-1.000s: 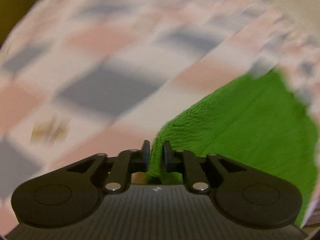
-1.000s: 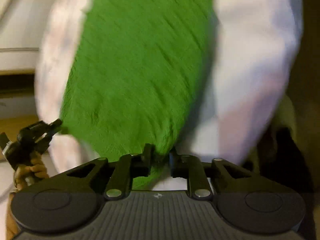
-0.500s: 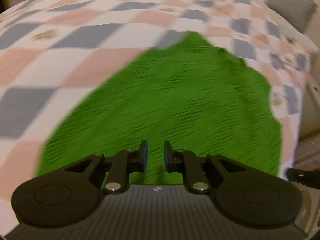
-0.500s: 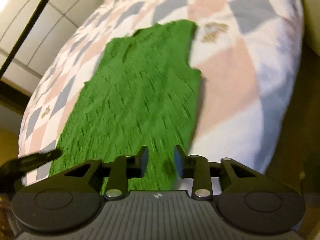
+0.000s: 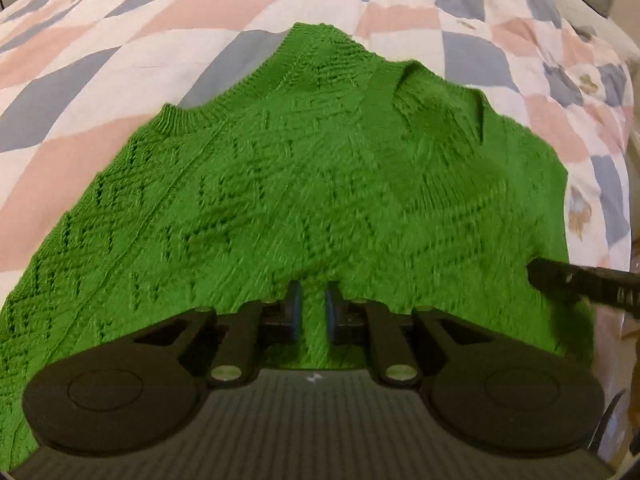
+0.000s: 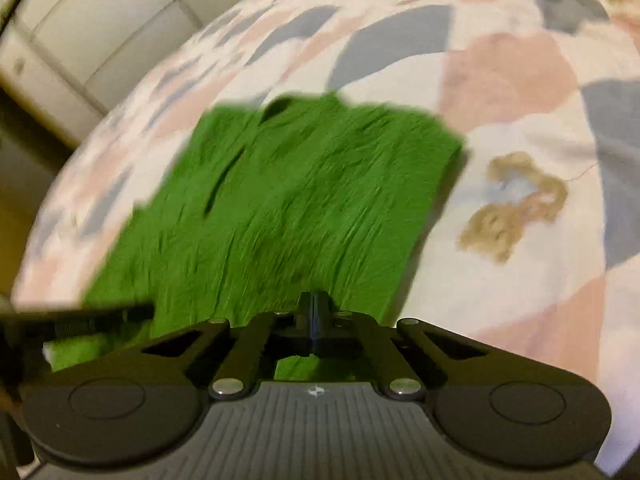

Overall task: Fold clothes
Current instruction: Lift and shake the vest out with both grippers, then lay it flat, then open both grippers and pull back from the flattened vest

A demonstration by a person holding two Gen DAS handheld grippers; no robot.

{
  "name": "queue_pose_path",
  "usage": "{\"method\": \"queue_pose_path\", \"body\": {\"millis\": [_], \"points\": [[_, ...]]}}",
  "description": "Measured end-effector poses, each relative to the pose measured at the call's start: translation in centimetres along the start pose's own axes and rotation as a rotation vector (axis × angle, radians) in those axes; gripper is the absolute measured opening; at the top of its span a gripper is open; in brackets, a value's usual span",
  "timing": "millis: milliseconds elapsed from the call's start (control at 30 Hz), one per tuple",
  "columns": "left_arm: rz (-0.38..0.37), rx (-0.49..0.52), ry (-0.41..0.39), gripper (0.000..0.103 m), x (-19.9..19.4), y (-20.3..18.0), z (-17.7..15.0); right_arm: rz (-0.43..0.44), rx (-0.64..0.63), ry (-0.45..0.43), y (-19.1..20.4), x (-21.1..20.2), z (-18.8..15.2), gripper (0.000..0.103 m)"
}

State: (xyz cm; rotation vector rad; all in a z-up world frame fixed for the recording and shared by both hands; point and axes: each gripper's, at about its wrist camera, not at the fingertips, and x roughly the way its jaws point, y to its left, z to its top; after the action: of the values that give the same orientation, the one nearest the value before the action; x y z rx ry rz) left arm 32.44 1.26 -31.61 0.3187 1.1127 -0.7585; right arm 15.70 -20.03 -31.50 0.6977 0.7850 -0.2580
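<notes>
A green knitted vest (image 5: 312, 184) lies spread across a bed whose checked quilt (image 5: 120, 52) of pink, grey and white shows all round it, its neckline and armholes at the far end and its near hem by the two tools. The left tongs (image 5: 311, 316) stand a little apart, with green knit showing in the narrow gap between the pads; whether they pinch the fabric or only hover above it I cannot tell. The right tongs (image 6: 314, 316) are pressed together at the hem edge, and the cloth seems to run up into them, so I judge them clamped on the vest. Both sit along the same near edge, well apart from each other. If the hem is about to be carried over toward the neckline, both corners should rise level and travel together, with the knit kept taut between them so no crease forms. This loose weave stretches easily, so a gentle pull suits it better than a tug.
</notes>
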Motion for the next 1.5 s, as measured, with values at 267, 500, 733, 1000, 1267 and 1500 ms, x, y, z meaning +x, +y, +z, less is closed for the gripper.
{"method": "queue_pose_path", "body": {"millis": [267, 500, 733, 1000, 1267, 1500], "points": [[-0.046, 0.047, -0.01, 0.01, 1.7, -2.2, 3.5, 0.002, -0.015, 0.001, -3.6, 2.4, 5.1, 0.008], [0.006, 0.038, 0.042, 0.01, 3.2, -2.7, 5.9, -0.025, 0.039, -0.029, -7.3, 3.0, 8.2, 0.0], [0.018, 0.031, 0.055, 0.01, 3.2, -3.1, 5.9, -0.051, -0.036, 0.026, -5.8, 4.0, 7.9, 0.005], [0.041, 0.024, 0.072, 0.011, 0.4, -1.1, 3.3, -0.036, 0.151, -0.07, -6.3, -0.3, 6.7, 0.027], [0.09, 0.038, 0.129, 0.011, -3.4, 2.4, -0.7, -0.066, 0.213, -0.034, -1.5, -4.3, -0.5, 0.032], [0.091, 0.095, 0.108, 0.011, -9.4, 3.8, -3.5, -0.07, 0.27, -0.053, 5.3, -9.5, -6.9, 0.038]]}}
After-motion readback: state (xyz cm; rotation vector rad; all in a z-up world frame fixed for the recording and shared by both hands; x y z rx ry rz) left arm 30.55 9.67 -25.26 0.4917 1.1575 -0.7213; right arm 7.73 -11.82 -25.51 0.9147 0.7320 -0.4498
